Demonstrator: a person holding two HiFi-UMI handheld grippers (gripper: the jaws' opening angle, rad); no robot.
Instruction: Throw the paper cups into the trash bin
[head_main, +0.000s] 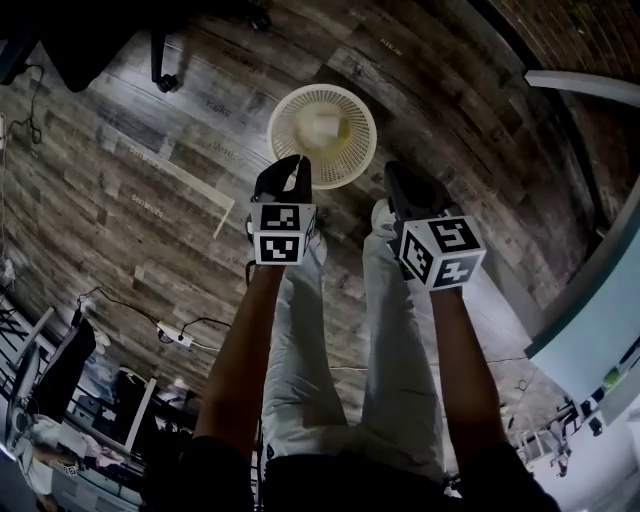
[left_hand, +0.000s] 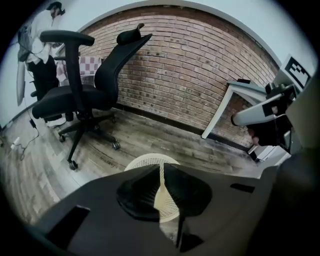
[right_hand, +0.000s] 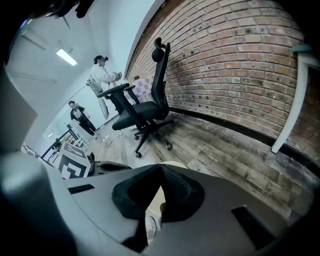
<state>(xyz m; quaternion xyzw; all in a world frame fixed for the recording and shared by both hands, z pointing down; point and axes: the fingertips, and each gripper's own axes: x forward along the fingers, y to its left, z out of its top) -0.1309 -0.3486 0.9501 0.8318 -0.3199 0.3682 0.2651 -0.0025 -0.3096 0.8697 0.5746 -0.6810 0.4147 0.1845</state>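
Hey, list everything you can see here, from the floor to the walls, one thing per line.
trash bin: one, cream mesh, on the floor ahead of the feet
paper cups: number unclear, pale, inside the trash bin
office chair: one, black, near the brick wall
brick wall: one, red-brown, behind the office chair
floor: grey-brown wood planks
table: one, white, at the right
power strip: one, white, on the floor at the left, with cables
people: two, far off
legs: two, pale trousers, near the trash bin
left hand-held gripper: one, black, marker cube, jaws together, empty
right hand-held gripper: one, black, marker cube, jaws together, empty
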